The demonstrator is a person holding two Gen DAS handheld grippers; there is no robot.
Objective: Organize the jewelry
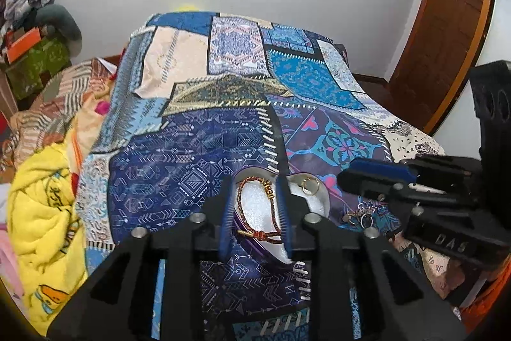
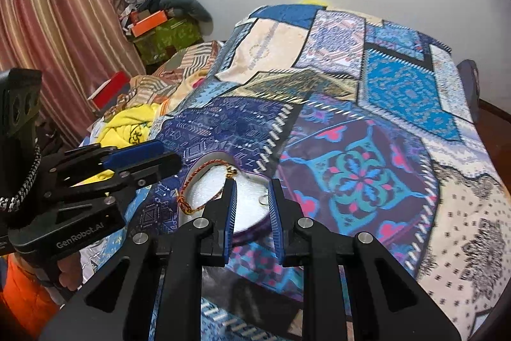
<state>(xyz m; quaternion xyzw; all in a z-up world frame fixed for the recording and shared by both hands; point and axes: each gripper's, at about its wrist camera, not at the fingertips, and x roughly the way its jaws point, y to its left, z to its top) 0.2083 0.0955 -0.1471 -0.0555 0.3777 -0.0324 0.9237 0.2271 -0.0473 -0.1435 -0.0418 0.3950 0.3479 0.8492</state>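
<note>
On the bed, the heart-shaped box already holds the cord bracelet and hoop earrings; loose rings remain outside beside it. Left gripper and right gripper hover part-open, empty.

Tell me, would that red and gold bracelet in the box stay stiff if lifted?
Probably not. The bracelet looks like a braided cord, draped in a loose loop over the box's white padding, so it should flop and dangle. Thin and small, it is likely very light, and might slip from the fingers.

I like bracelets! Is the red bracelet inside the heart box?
Yes, the red bracelet lies on the white padding inside the heart box.
</note>
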